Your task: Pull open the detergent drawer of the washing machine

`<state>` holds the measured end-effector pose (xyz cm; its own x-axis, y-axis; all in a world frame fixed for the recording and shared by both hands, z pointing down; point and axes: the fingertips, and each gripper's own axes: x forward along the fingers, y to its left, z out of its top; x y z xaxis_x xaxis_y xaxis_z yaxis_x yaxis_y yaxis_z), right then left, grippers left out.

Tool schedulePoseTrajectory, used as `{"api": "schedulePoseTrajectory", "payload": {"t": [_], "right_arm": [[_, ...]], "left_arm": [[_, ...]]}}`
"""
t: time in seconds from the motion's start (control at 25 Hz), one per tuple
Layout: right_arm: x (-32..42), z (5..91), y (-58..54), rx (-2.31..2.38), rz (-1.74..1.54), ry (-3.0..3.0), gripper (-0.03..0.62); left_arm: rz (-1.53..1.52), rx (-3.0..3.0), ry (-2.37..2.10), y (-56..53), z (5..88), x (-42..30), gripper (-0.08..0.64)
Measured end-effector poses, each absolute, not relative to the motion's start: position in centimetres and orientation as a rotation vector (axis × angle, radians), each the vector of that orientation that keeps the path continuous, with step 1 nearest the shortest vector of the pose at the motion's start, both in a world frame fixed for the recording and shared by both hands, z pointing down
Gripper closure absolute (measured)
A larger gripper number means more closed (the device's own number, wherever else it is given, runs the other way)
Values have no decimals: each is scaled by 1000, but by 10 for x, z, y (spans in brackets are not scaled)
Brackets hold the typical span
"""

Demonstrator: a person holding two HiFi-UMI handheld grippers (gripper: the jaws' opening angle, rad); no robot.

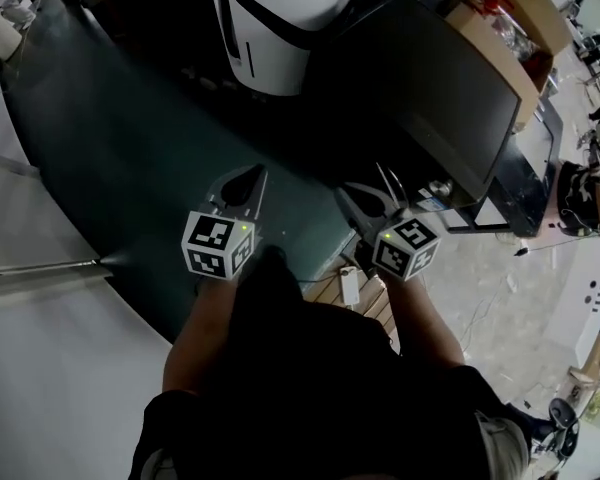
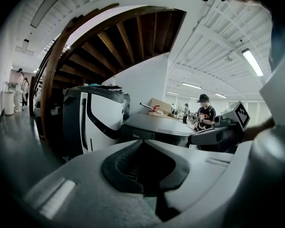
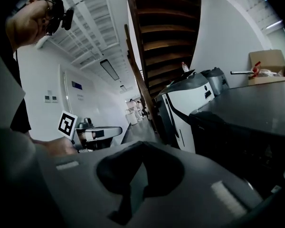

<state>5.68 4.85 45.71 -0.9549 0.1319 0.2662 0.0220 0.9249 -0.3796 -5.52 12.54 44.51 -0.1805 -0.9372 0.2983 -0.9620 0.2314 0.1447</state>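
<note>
The washing machine [image 1: 420,98] is a dark grey box at the upper right of the head view, and its drawer does not show from above. My left gripper [image 1: 250,173] and right gripper [image 1: 348,190] hang side by side in the air short of it, both shut and empty. In the left gripper view the shut jaws [image 2: 142,142] point toward the machine [image 2: 152,126], which is still some way off. In the right gripper view the machine [image 3: 247,113] fills the right side beyond the shut jaws [image 3: 142,145]. I cannot make out the detergent drawer in any view.
A white and black appliance [image 1: 275,18] stands left of the washing machine. A cardboard box [image 1: 500,28] sits behind it. A wooden staircase [image 2: 109,37] rises overhead. A person [image 2: 204,110] stands in the background. Wooden slats [image 1: 330,293] and a white block lie on the floor below my hands.
</note>
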Motion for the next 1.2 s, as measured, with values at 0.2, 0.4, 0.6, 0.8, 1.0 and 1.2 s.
{"api": "schedulePoseTrajectory", "payload": {"t": [0.2, 0.4, 0.6, 0.8, 1.0, 1.2], "right_arm": [[4, 408, 35, -92, 495, -2810, 589], [-12, 398, 14, -8, 439, -2799, 589], [-21, 398, -1, 23, 505, -2791, 589], [-30, 404, -36, 58, 543, -2780, 589], [-44, 402, -89, 107, 563, -2791, 589], [-48, 409, -140, 123, 599, -2772, 589]], "left_arm": [[137, 1822, -2117, 108, 417, -99, 549], [143, 1876, -2118, 85, 391, -125, 549], [147, 1897, -2072, 62, 388, -134, 549], [165, 1919, -2051, 24, 383, -149, 549], [196, 1965, -2000, -32, 381, -162, 549], [219, 1965, -1960, -88, 383, -169, 549]]}}
